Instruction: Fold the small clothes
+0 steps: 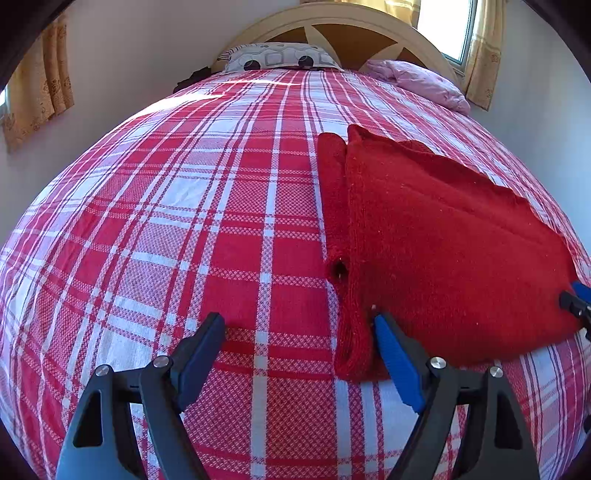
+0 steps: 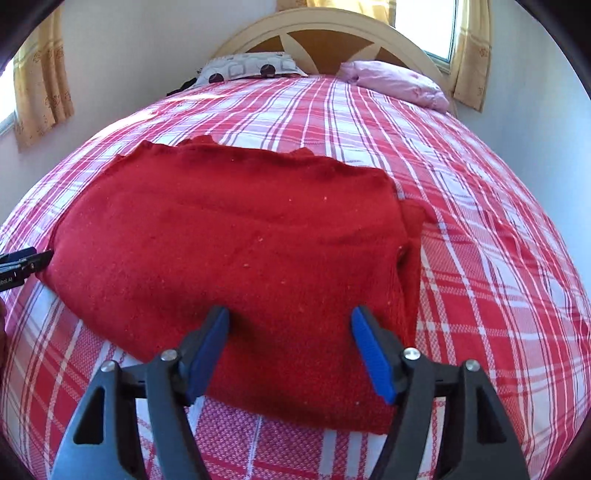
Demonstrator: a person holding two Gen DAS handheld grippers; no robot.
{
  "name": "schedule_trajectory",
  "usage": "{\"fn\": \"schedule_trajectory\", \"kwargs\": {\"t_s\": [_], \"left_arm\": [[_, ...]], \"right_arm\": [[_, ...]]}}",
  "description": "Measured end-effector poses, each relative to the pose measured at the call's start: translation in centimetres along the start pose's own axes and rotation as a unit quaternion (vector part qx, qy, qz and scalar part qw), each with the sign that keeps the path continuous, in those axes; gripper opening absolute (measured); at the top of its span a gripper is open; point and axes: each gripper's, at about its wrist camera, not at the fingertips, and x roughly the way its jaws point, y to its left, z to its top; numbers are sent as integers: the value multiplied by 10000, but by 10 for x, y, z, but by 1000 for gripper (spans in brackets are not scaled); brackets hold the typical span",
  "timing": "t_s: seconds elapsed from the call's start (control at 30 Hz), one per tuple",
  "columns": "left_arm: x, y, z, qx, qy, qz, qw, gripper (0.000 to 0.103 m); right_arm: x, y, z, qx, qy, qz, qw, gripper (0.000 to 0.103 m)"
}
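a folded red knit garment (image 2: 236,236) lies flat on a bed covered with a red and white plaid sheet (image 1: 184,221), on the near half of the bed and well apart from the pillows. in the left wrist view the garment (image 1: 443,240) fills the right side, with a narrower folded strip along its left edge and a small dark hole in that strip. the left claw (image 1: 299,325) stands wide apart over the garment's near left corner: its right blue pad touches the near left edge of the knit, while its left finger hangs over bare plaid sheet. nothing is gripped between them. the right claw (image 2: 290,317) also stands wide, both blue pads resting over the near edge of the garment toward its right side, holding nothing. in the right wrist view the tip of the left claw shows at the far left, just beside the garment's left corner; in the left wrist view the tip of the right claw peeks in at the right edge, touching the garment's right side. at the far end of the bed, a patterned grey pillow (image 2: 247,68) lies left and a pink pillow (image 2: 395,83) lies right, both against a cream curved headboard (image 2: 332,26). yellow curtains (image 2: 40,77) hang at windows on the left and far right.
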Motion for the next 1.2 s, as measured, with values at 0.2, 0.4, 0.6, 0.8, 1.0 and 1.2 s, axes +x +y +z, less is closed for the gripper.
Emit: {"fn": "schedule_trajectory", "kwargs": {"t_s": [0.2, 0.4, 0.6, 0.8, 1.0, 1.2], "left_arm": [[-14, 14, -9, 12, -41, -156, 9999, 83], [-24, 28, -15, -126, -129, -39, 9998, 83], [-26, 64, -18, -695, -160, 43, 9974, 83], [-30, 92, -19, -1160, -325, -35, 9927, 83], [-31, 93, -20, -1180, -373, -126, 9922, 83], [-30, 102, -18, -1368, -389, -390, 9891, 83]], "right_arm": [[-22, 3, 4, 80, -260, -6, 9996, 72], [-41, 40, 9, -433, -546, 17, 9976, 72], [-35, 96, 9, -1069, -582, 256, 9922, 72], [-24, 164, -5, -2040, -663, 267, 9764, 72], [-22, 217, -11, -2738, -885, 345, 9571, 72], [-14, 254, -22, -3503, -1099, 76, 9301, 70]]}}
